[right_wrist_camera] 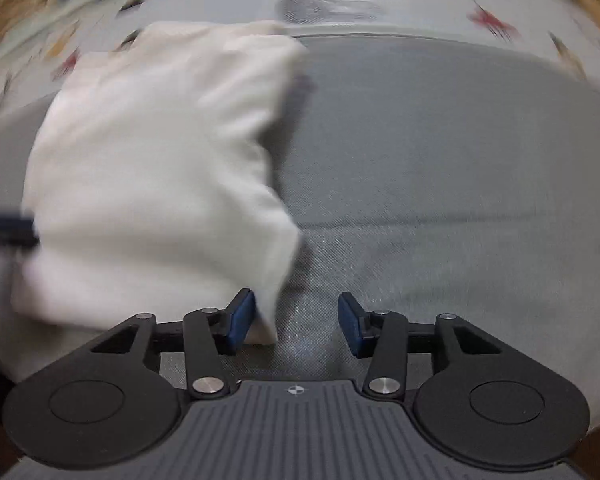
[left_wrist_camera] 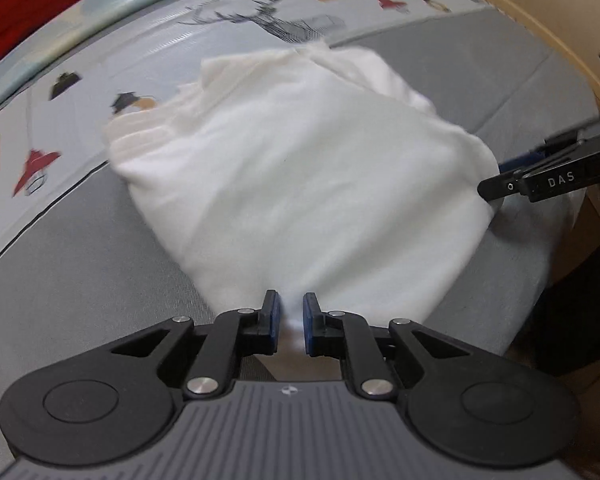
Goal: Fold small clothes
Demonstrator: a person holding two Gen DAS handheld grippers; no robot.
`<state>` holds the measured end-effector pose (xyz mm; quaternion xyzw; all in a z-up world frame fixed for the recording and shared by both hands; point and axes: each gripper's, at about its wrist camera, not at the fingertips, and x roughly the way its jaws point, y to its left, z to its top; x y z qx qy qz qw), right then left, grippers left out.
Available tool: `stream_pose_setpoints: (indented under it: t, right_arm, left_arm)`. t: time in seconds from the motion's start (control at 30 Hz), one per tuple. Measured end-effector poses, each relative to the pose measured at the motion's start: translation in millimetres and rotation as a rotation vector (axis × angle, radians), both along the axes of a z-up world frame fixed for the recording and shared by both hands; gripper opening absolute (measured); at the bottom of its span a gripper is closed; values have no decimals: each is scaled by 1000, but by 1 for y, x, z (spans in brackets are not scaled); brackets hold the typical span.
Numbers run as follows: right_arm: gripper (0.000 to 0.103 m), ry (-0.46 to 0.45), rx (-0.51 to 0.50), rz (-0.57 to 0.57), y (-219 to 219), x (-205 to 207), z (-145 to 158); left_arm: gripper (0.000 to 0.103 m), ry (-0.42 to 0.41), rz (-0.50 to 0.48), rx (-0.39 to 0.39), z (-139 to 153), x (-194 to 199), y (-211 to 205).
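Observation:
A white folded garment point(left_wrist_camera: 300, 184) lies on the grey bed cover point(left_wrist_camera: 80, 272). My left gripper point(left_wrist_camera: 291, 320) is shut on the garment's near edge, with white cloth pinched between its blue pads. In the right wrist view the garment point(right_wrist_camera: 156, 184) fills the left half, blurred by motion. My right gripper point(right_wrist_camera: 296, 322) is open; a corner of the garment lies against its left pad point(right_wrist_camera: 242, 320), and the right pad is free. The right gripper also shows in the left wrist view point(left_wrist_camera: 496, 188) at the garment's right edge.
A pale sheet with deer and house prints point(left_wrist_camera: 284, 12) lies behind the garment. A red cloth point(left_wrist_camera: 28, 8) sits at the far left. A tan bed frame point(left_wrist_camera: 540, 12) runs along the right. Grey cover point(right_wrist_camera: 440, 184) spreads right of the garment.

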<state>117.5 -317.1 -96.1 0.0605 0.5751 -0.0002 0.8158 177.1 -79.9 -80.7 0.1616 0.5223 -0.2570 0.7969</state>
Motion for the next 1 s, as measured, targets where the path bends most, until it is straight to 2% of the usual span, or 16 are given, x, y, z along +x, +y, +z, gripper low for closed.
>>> stream_pose_setpoints:
  t: [0.1,0.13,0.17,0.2,0.23,0.27,0.3,0.37,0.43,0.47,0.53,0.6,0.63,0.7,0.8,1.0]
  right_arm:
    - [47,-85,68,-30,-6,-9,21]
    - [47,-117,80,-18,-6,-12,28]
    - [46,-123,80,-3,-5,-13,28]
    - [46,-101,66,11,-4,-13,23]
    - [46,-49,36,27,-2,-12,13]
    - [47,17,-3,37,-1,-12,1]
    - [48,20,-14,42,-1,-13,-1]
    - [48,-29,19,22,-2,-13,9]
    - [48,-121,99,-7,-7,-16,27]
    - [49,-164,127,-18,-9,-16,34]
    - [56,-232,168,-41,-14,-15,43]
    - [72,-259,205,-79,-21,-11,43]
    - [73,-261,230,-100,-23,-7,42]
    - [74,-255,277,-132,-29,-1,36]
    - [74,-241,302,-162,-27,15,22]
    - [74,-169,280,-153,-13,35,-3]
  left_arm:
    - [13,0,46,-105,13,-17,14]
    - [13,7,51,-102,7,-22,16]
    - [13,40,54,-58,-8,-25,15]
    - [15,86,49,18,-27,-27,15]
    - [17,89,38,40,-35,-32,16]
    - [17,74,37,26,-32,-32,17]
    - [17,89,61,7,-25,-29,19]
    - [21,80,117,-97,-7,-25,31]
    - [37,67,165,-178,5,-20,45]
    - [41,53,198,-203,9,-16,52]
    - [58,32,282,-249,13,-8,65]
    - [70,37,377,-302,12,5,74]
    - [75,43,424,-334,9,8,80]
    - [76,52,489,-389,5,13,86]
    - [78,69,526,-429,-3,24,86]
    - [79,154,578,-442,-34,51,79]
